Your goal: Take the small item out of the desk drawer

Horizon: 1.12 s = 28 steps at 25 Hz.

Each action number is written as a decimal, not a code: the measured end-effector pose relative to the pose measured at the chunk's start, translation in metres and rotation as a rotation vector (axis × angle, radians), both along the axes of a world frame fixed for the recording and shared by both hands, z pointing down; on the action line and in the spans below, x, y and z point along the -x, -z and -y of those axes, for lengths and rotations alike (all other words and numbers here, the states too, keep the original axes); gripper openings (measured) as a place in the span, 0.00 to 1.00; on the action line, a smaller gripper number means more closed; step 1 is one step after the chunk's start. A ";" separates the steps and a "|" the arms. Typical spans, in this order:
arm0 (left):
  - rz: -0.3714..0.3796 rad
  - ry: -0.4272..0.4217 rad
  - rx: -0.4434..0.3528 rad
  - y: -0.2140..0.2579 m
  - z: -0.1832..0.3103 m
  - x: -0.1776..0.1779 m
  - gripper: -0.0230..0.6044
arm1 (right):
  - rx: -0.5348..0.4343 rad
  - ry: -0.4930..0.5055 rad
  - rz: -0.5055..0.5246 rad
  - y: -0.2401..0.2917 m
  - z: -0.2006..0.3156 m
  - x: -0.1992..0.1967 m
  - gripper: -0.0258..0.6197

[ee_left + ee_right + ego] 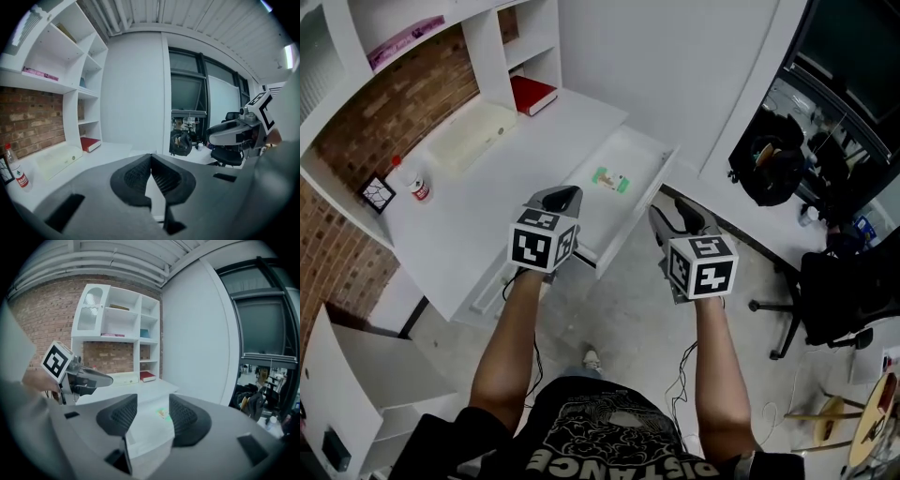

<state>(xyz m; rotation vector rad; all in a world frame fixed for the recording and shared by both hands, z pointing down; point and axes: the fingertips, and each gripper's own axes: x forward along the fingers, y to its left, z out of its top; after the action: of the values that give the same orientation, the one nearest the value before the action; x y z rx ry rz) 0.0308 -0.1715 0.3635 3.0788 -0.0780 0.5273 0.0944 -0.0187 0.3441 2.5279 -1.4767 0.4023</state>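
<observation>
Head view, looking down: nearest the lens are the person's dark printed shirt [609, 441], cut off by the lower edge, and both bare forearms reaching forward.

The left gripper [565, 195] covers the near left corner of the open drawer [614, 216]. In the left gripper view its jaws [151, 161] are pressed together at the tips with nothing between them, and its grey body hides the drawer entirely.

The right gripper [684, 216] hangs just beside the drawer's right wall. In its own view the jaws [152, 413] stand spread and pinch nothing.

The drawer holds one thing, the small item [612, 180], a green and pale packet lying flat on the white floor towards the back. It is apart from both grippers and too small to identify. It shows as a faint green patch [162, 413] beyond the right gripper's gap.

On the desk [506, 178] stand:
- a pale translucent box [473, 134], contents unclear;
- a red-labelled bottle [417, 186];
- a small dark frame [377, 193] beside the bottle.

A red book [532, 94] lies in the lowest shelf compartment. At right, a black bag [769, 169] and an office chair [834, 291] are partly cut off.
</observation>
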 end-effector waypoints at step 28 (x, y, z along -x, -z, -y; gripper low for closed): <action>0.017 0.087 -0.021 -0.030 0.092 -0.082 0.05 | 0.048 0.160 0.018 -0.038 0.115 -0.092 0.55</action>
<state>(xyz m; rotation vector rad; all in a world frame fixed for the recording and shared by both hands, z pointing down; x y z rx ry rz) 0.1129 -0.2632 0.3937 3.0743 -0.2176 0.5523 0.1862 -0.1341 0.3826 2.3541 -1.6411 0.4309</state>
